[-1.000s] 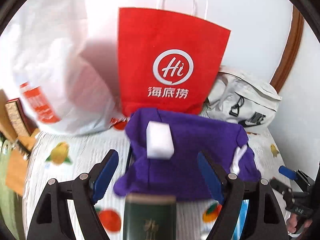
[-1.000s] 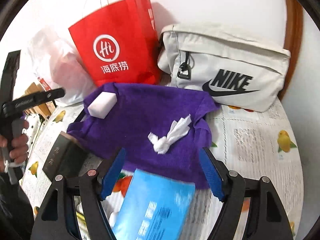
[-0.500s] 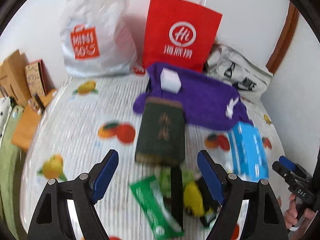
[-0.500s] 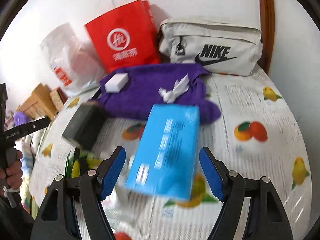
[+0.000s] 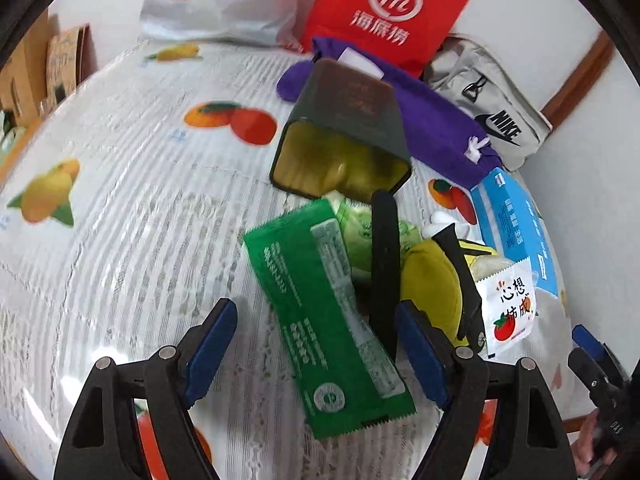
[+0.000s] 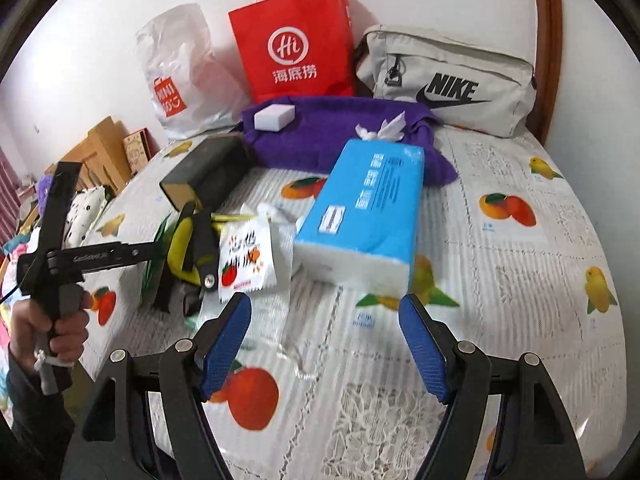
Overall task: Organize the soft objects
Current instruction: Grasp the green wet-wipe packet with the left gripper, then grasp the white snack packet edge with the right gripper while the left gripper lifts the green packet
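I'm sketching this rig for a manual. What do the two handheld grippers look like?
Both match: the left gripper and right gripper have black angular frames with silver rivets and blue textured pads. The right wrist view shows the left one's grey handle, a black cable, and a dark sleeve.

Bright, even daylight, soft shadows; fisheye bending with dark corners, and motion blur smears the tablecloth (image 5: 120,240) print.

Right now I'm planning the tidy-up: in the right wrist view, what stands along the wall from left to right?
White Miniso plastic bag → red paper bag → grey Nike pouch.
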`<state>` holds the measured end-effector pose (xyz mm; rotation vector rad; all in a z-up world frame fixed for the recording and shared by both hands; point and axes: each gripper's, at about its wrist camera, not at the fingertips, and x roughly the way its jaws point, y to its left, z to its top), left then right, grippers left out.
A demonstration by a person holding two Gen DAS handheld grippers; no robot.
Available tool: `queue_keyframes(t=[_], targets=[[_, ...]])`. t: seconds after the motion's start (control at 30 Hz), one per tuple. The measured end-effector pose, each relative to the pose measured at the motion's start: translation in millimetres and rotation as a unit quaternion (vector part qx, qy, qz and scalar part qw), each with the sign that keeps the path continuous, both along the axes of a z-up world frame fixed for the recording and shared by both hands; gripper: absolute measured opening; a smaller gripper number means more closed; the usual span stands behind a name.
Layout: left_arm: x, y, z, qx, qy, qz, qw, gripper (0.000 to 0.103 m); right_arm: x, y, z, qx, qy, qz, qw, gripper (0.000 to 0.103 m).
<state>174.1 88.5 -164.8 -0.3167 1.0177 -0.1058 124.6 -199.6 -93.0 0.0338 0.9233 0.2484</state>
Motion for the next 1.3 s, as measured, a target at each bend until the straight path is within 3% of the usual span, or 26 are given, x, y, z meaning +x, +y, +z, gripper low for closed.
queue_keyframes(t=[0.07,0.23,0.27,0.3,0.47,0.53,0.57,0.67,0.77,0.9,1.0,1.3], targets=[[1,-5,-1,0.008,-0.006,-0.01,0.9999,0.078,-1,0,-4,-0.001,0.002,-0.001,1.0,0.076],[6,-15,-3,0.074,-0.016,-0.028,0.9967,0.049,1,4,-12,0.0,0.009,0.001,1.0,0.076],[4,-12,-1,0.08,-0.013,-0.03,0.9962,0.038,1,5,-13,-0.002,0.011,0.002,1.0,0.076],[2,-9,0,0.086,-0.011,-0.03,0.9958,0.037,0,5,-14,-0.003,0.011,0.003,1.0,0.076],[-9,8,1,0.136,0.002,-0.028,0.9903,0.04,0,8,-15,-0.001,0.011,0.009,1.0,0.076],[-9,9,-1,0.133,0.0,-0.035,0.9905,0.062,1,9,-16,-0.001,0.012,0.011,1.0,0.076],[-8,8,-3,0.14,0.001,-0.036,0.9896,0.078,1,10,-17,-0.001,0.013,0.012,1.0,0.076],[-9,7,-7,0.154,-0.006,-0.031,0.9876,0.082,2,13,-17,-0.003,0.014,0.016,1.0,0.076],[-11,10,-6,0.149,-0.015,-0.033,0.9883,0.074,0,16,-16,-0.002,0.011,0.021,1.0,0.076],[-14,11,-2,0.148,-0.036,-0.045,0.9874,0.033,2,25,-17,0.003,0.009,0.033,0.999,0.076],[-14,11,-1,0.145,-0.041,-0.05,0.9873,0.028,6,36,-18,0.002,0.007,0.044,0.999,0.076],[-17,12,-4,0.133,-0.055,-0.038,0.9888,0.028,21,66,-18,-0.01,-0.012,0.06,0.998,0.076]])
